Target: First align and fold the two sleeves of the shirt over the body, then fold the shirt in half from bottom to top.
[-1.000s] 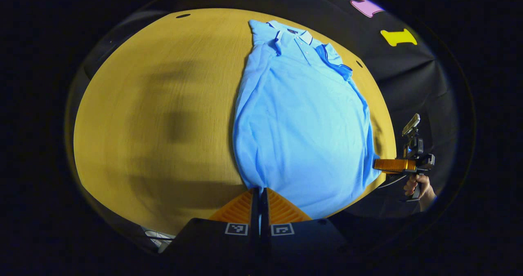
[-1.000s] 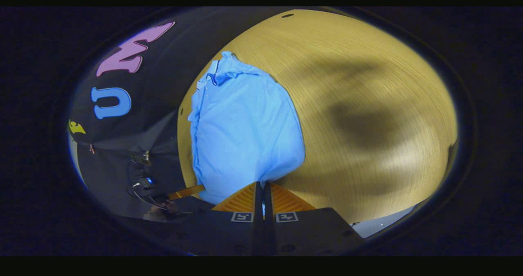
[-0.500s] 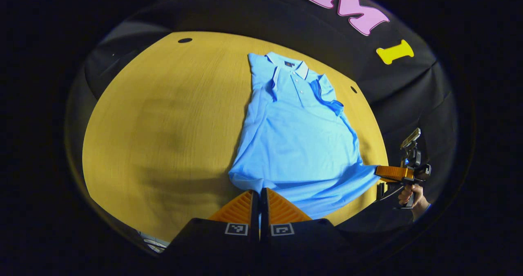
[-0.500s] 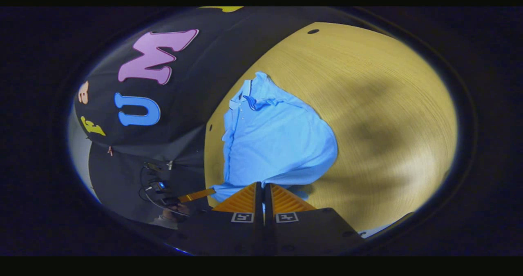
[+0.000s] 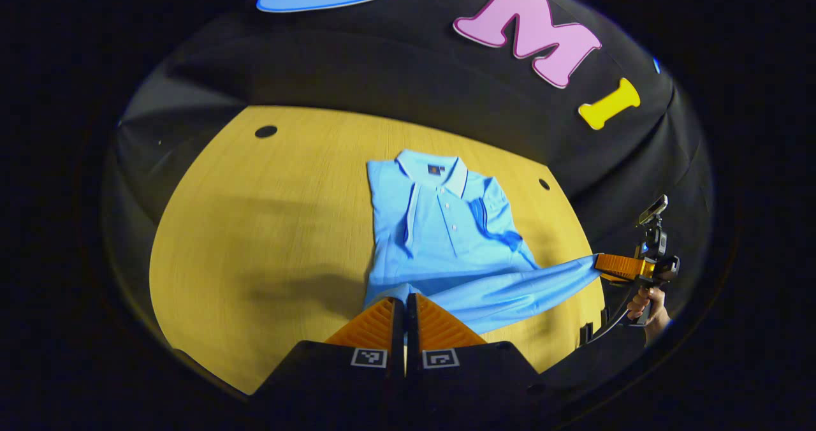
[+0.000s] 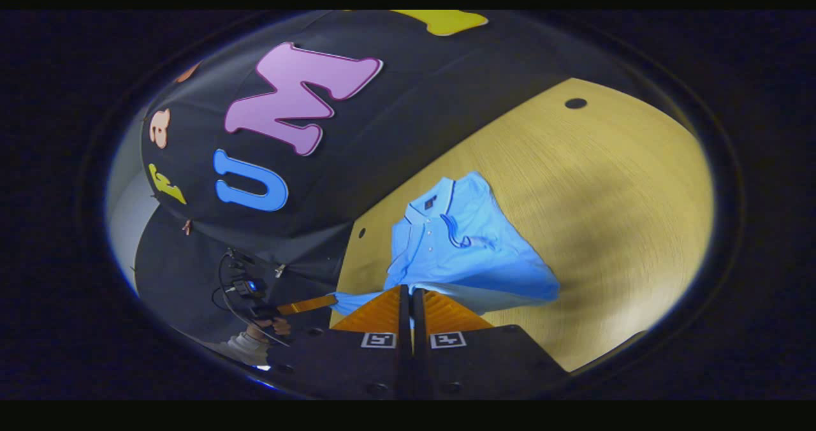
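Observation:
A light blue polo shirt [image 5: 446, 233] lies on the wooden table [image 5: 255, 227], collar at the far end and both sleeves folded in over the chest. Its bottom hem is lifted off the table and stretched between the two grippers. My left gripper [image 5: 405, 298] is shut on one hem corner at the bottom of the left gripper view. Far to the right, my right gripper [image 5: 599, 264] pinches the other corner, with a hand [image 5: 647, 303] holding it. In the right gripper view, my right gripper [image 6: 411, 289] is shut on the hem of the shirt [image 6: 465, 246], and the left gripper [image 6: 331, 300] shows farther left.
The black booth wall [image 5: 382, 67] rises just behind the table's far edge. Small round holes [image 5: 266, 131] [image 5: 543, 183] mark the tabletop's far corners. Bare wood [image 6: 605, 195] spreads on the side of the shirt away from the wall. Cables [image 6: 239, 284] hang near the person's hand.
Both grippers have raised the hem off the table and carried it toward the collar. The lower body now hangs folded over, and more of the wall shows.

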Demonstrator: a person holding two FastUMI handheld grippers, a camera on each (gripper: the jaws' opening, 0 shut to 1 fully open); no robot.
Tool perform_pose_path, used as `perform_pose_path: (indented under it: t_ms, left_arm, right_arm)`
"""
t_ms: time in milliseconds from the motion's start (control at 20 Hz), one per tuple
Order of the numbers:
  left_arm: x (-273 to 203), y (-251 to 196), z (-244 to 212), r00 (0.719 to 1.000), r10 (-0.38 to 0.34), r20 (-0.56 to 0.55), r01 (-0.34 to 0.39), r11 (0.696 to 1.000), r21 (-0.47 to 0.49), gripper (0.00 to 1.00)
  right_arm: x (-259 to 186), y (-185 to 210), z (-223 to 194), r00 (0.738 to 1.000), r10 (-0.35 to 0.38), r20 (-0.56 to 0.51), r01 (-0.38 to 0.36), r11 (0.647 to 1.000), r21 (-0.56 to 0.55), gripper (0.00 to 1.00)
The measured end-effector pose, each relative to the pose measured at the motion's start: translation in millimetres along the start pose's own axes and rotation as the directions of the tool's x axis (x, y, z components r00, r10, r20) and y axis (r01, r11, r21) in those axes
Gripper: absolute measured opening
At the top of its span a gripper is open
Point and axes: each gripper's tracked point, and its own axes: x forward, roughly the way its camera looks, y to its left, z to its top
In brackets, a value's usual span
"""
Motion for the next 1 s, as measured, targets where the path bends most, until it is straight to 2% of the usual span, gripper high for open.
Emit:
perform_pose_path:
  t_ms: [50,100,150,200,250,300,400,500,550,600,650,750,800,850,950,1000]
  left_arm:
    - [4.8,-0.7,20.8,1.0,0.009,0.021,-0.009,1.0,0.001,0.06]
    - [12.3,0.6,44.3,0.999,0.021,0.047,-0.022,1.0,0.017,0.06]
    - [21.3,3.0,67.1,0.996,0.04,0.075,-0.043,0.998,0.039,0.06]
    - [32.0,4.8,88.3,0.994,0.047,0.095,-0.052,0.997,0.049,0.06]
    - [44.8,6.7,104.0,0.994,0.057,0.096,-0.06,0.998,0.027,0.06]
    - [57.8,10.6,115.7,0.994,0.074,0.083,-0.074,0.997,-0.011,0.06]
    - [93.9,22.8,134.6,0.991,0.113,0.075,-0.111,0.993,-0.036,0.06]
    - [132.6,40.5,145.7,0.98,0.183,0.077,-0.185,0.982,0.025,0.06]
    - [149.3,43.0,148.7,0.977,0.202,0.072,-0.205,0.978,0.036,0.06]
    - [165.3,44.3,147.6,0.973,0.221,0.066,-0.223,0.974,0.03,0.06]
    - [180.3,48.8,144.3,0.965,0.257,0.052,-0.259,0.965,0.036,0.06]
    - [200.2,60.7,131.4,0.946,0.325,0.009,-0.325,0.943,0.068,0.06]
    - [210.8,53.1,122.1,0.951,0.31,-0.019,-0.308,0.949,0.06,0.14]
    - [215.9,40.0,117.6,0.962,0.27,-0.037,-0.268,0.962,0.041,0.3]
    - [215.7,27.8,122.0,0.968,0.25,-0.01,-0.249,0.967,0.05,0.63]
    - [206.3,20.9,128.5,0.972,0.234,0.008,-0.234,0.97,0.057,0.79]
  right_arm:
    - [13.2,6.4,22.1,1.0,0.012,0.018,-0.012,1.0,-0.022,0.0]
    - [27.8,11.3,43.2,0.999,0.025,0.037,-0.024,0.999,-0.038,0.0]
    - [42.7,14.5,65.1,0.998,0.032,0.049,-0.029,0.998,-0.058,0.1]
    - [59.9,13.8,84.0,0.998,0.025,0.062,-0.019,0.995,-0.093,0.05]
    - [78.5,11.4,103.4,0.997,0.014,0.07,-0.005,0.992,-0.13,0.05]
    - [96.2,5.3,118.1,0.997,-0.009,0.071,0.02,0.988,-0.156,0.0]
    - [134.3,-12.1,137.6,0.996,-0.053,0.065,0.064,0.981,-0.184,0.0]
    - [173.7,-32.7,140.3,0.995,-0.09,0.047,0.097,0.982,-0.161,0.0]
    - [189.0,-46.1,136.5,0.992,-0.118,0.034,0.121,0.981,-0.153,0.05]
    - [202.6,-60.2,129.3,0.989,-0.149,0.019,0.15,0.976,-0.16,0.05]
    - [212.7,-75.4,122.1,0.984,-0.179,0.006,0.177,0.969,-0.173,0.11]
    - [227.1,-91.6,108.8,0.976,-0.215,-0.036,0.207,0.966,-0.156,0.0]
    - [230.9,-96.5,104.2,0.973,-0.228,-0.047,0.219,0.963,-0.155,0.05]
    - [233.5,-100.0,104.6,0.97,-0.24,-0.04,0.229,0.958,-0.172,0.0]
    - [226.1,-99.8,110.4,0.969,-0.246,-0.02,0.238,0.953,-0.19,0.0]
    - [220.5,-95.2,114.2,0.97,-0.244,-0.012,0.238,0.953,-0.188,0.08]
